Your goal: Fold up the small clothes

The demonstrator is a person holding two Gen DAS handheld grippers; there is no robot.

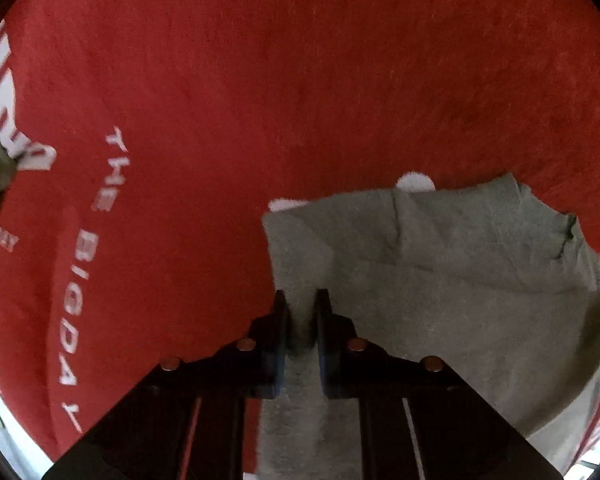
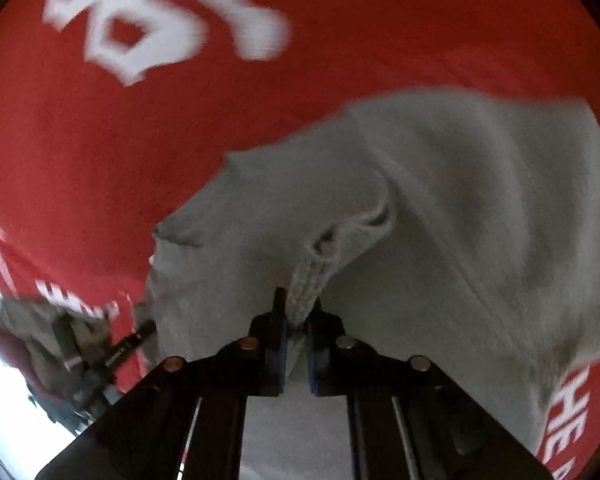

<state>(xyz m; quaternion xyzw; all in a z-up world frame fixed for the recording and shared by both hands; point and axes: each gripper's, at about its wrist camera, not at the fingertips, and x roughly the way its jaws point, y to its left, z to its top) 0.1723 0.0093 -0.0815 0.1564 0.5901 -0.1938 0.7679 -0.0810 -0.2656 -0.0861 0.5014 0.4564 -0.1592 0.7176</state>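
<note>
Left gripper: nearest my left camera, the left gripper [image 1: 300, 300] has its two black fingers drawn close together, with a strip of the grey garment [image 1: 440, 280] pinched between the pads.

Garment, left view: from my fingers the grey cloth spreads up and to the right, creased, its far edge uneven. A ribbed band shows at its right side.

Cloth, left view: beyond and all around the garment lies a red cloth [image 1: 300, 80] that fills the view. White letters reading THE BIGDAY [image 1: 88, 264] run down its left part. A larger white print sits at the far left edge, partly cut off.

Right gripper: nearest my right camera, the right gripper [image 2: 296, 300] is closed almost fully on a ribbed edge of the grey garment [image 2: 440, 200], which bunches up just above the fingertips.

Garment, right view: the grey cloth rises from my fingers and stretches wide to the right, blurred, with a long fold across it.

Other gripper: low at the left of my right view I see the left gripper [image 2: 112, 356], blurred, with grey cloth at it.

Cloth, right view: farthest off, the red cloth [image 2: 100, 160] carries a big white print [image 2: 160, 20] at the top and white letters at the lower right.
</note>
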